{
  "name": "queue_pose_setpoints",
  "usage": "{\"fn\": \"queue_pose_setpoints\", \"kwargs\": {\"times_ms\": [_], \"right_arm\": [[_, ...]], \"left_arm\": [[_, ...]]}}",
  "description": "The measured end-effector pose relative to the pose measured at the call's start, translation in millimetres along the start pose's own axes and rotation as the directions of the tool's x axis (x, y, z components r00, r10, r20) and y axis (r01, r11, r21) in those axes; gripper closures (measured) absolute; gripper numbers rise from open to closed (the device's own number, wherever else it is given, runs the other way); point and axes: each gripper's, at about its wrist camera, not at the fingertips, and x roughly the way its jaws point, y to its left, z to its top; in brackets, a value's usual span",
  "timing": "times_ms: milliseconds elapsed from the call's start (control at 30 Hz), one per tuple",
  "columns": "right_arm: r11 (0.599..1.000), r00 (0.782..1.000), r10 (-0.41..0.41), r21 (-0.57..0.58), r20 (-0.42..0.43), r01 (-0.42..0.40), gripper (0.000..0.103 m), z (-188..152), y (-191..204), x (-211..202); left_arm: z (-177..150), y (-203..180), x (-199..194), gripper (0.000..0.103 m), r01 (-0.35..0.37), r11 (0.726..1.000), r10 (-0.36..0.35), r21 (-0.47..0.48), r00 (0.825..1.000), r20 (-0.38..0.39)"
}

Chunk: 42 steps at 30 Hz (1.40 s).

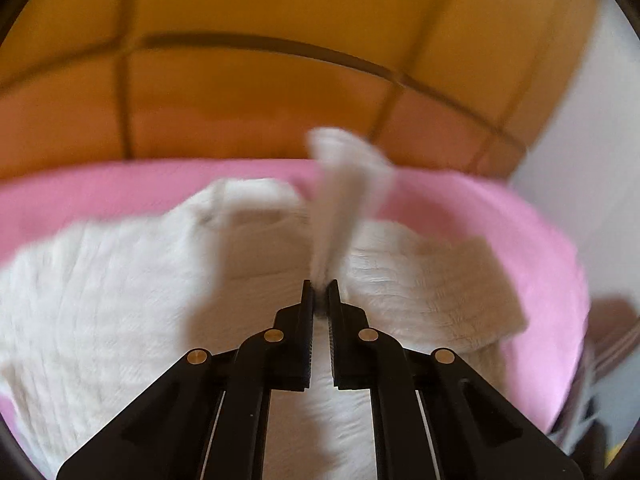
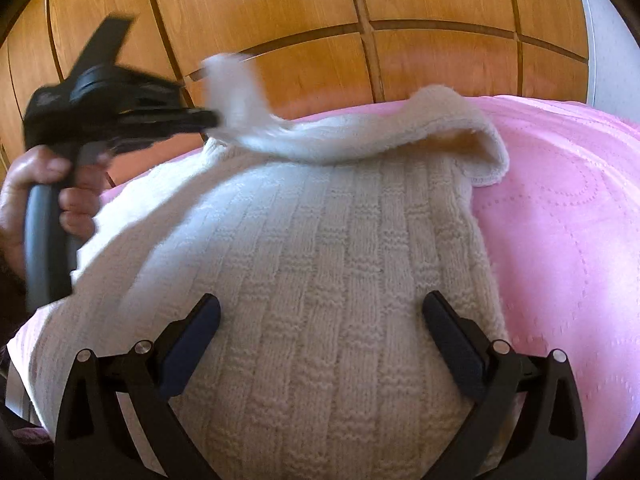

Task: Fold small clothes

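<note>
Right, nearest first: the R gripper (image 2: 320, 344) hangs just over the sweater (image 2: 320, 280) w/ jaws spread wide, nothing between them; it's low over the knit body, tho touching or not I can't tell. The sweater lies flat on the pink blanket (image 2: 560, 240), body toward the R wrist cam, wooden panelling (image 2: 280, 8) behind.

Further out, the L gripper (image 1: 319, 292) is pinched tight on the sleeve (image 2: 360, 136); the cuff end stands up out of the fingertips, blurred in the L wrist view, so prob. mid-swing. From the R wrist view the sleeve arcs off the far right shoulder, lifted clear of the body, across toward the L gripper (image 2: 212, 120) at the far left; the person's hand (image 2: 44, 200) grips its handle.

Step in hand, as I judge it: folding the sleeve inward across the chest. To do it well: keep the L grip firm till the cuff is over the body; carry it low & straight so the sleeve lands flat, no twist; make the crease at the shoulder seam, parallel to the side edge; R gripper could press the body near that shoulder so the knit doesn't drag; let go only once the sleeve rests on the body. Risk: soft knit bunches if pulled too far.
</note>
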Motion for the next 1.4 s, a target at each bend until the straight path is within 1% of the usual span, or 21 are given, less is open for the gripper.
{"fn": "queue_pose_setpoints", "kwargs": {"times_ms": [100, 200, 267, 333, 367, 400, 433, 467, 500, 567, 600, 667, 733, 800, 900, 967, 1033, 1167, 1233, 1300, 1400], "right_arm": [[1.000, 1.000, -0.016, -0.011, -0.008, 0.015, 0.002, 1, 1, 1], [0.999, 0.999, -0.030, -0.020, -0.015, 0.030, 0.002, 2, 2, 2], [0.999, 0.999, -0.039, -0.025, -0.020, 0.039, 0.002, 3, 3, 3], [0.999, 0.999, -0.044, -0.028, -0.025, 0.044, 0.002, 4, 5, 3], [0.999, 0.999, -0.045, -0.026, -0.027, 0.045, 0.002, 4, 6, 3], [0.999, 0.999, -0.046, -0.026, -0.029, 0.046, 0.002, 5, 6, 3], [0.998, 0.998, -0.048, -0.027, -0.030, 0.048, 0.002, 6, 6, 3], [0.998, 0.998, -0.051, -0.028, -0.031, 0.050, 0.002, 6, 7, 3], [0.998, 0.998, -0.054, -0.029, -0.032, 0.053, 0.002, 7, 8, 3], [0.998, 0.998, -0.057, -0.030, -0.035, 0.056, 0.002, 8, 8, 5], [0.998, 0.998, -0.058, -0.030, -0.036, 0.057, 0.002, 8, 8, 5], [0.997, 0.997, -0.063, -0.034, -0.039, 0.062, 0.002, 8, 9, 6], [0.997, 0.997, -0.070, -0.037, -0.045, 0.069, 0.002, 9, 10, 6], [0.997, 0.995, -0.077, -0.031, -0.066, 0.075, 0.002, 13, 11, 6], [0.999, 0.995, -0.040, 0.025, -0.091, 0.042, 0.003, 26, 8, -5], [0.997, 0.999, 0.000, 0.072, -0.044, 0.004, 0.003, 38, 4, -18], [0.996, 1.000, 0.008, 0.091, 0.007, -0.008, 0.002, 59, 1, -26], [0.995, 0.999, -0.023, 0.094, 0.038, 0.019, 0.002, 95, -3, -11], [0.994, 0.998, -0.065, 0.087, 0.009, 0.064, 0.004, 110, -5, 13], [0.993, 0.997, -0.064, 0.101, -0.045, 0.068, 0.008, 119, -10, 39], [0.986, 0.978, -0.121, 0.095, -0.171, 0.139, 0.007, 115, -19, 83]], "left_arm": [[-6, 39, -15, 0.098, -0.002, 0.995, 0.004, -0.103, 1.000, 0.017], [-17, 75, -22, 0.098, 0.014, 0.976, -0.012, -0.217, 1.000, 0.011], [-24, 86, -25, 0.098, 0.009, 0.969, -0.007, -0.246, 1.000, 0.009], [-32, 96, -26, 0.096, 0.037, 0.957, -0.036, -0.289, 0.999, 0.006], [-36, 101, -27, 0.091, 0.057, 0.947, -0.057, -0.316, 0.998, 0.008], [-40, 103, -29, 0.071, 0.072, 0.939, -0.072, -0.336, 0.997, 0.013], [-42, 110, -33, 0.046, 0.082, 0.922, -0.077, -0.379, 0.997, 0.027], [-43, 115, -37, 0.037, 0.088, 0.906, -0.075, -0.414, 0.996, 0.048], [-45, 122, -42, 0.032, 0.105, 0.882, -0.077, -0.460, 0.994, 0.080], [-46, 132, -44, 0.032, 0.144, 0.844, -0.116, -0.517, 0.990, 0.086], [-46, 138, -43, 0.032, 0.154, 0.826, -0.124, -0.543, 0.988, 0.091], [-41, 143, -39, 0.042, 0.141, 0.821, -0.105, -0.552, 0.990, 0.097], [-35, 143, -31, 0.077, 0.121, 0.835, -0.100, -0.537, 0.993, 0.067], [-30, 142, -27, 0.097, 0.085, 0.851, -0.075, -0.519, 0.996, 0.040], [-27, 141, -42, 0.098, 0.072, 0.881, -0.052, -0.468, 0.997, 0.055], [-31, 136, -57, 0.098, 0.049, 0.909, -0.020, -0.414, 0.997, 0.073], [-37, 144, -67, 0.098, 0.016, 0.922, 0.013, -0.388, 0.997, 0.073], [-44, 160, -66, 0.098, -0.019, 0.917, 0.044, -0.398, 0.998, 0.054], [-44, 161, -61, 0.098, -0.040, 0.917, 0.061, -0.396, 0.997, 0.041], [-42, 160, -53, 0.098, -0.073, 0.924, 0.090, -0.375, 0.995, 0.029], [-49, 162, -49, 0.098, -0.110, 0.929, 0.121, -0.354, 0.993, 0.010]]}}
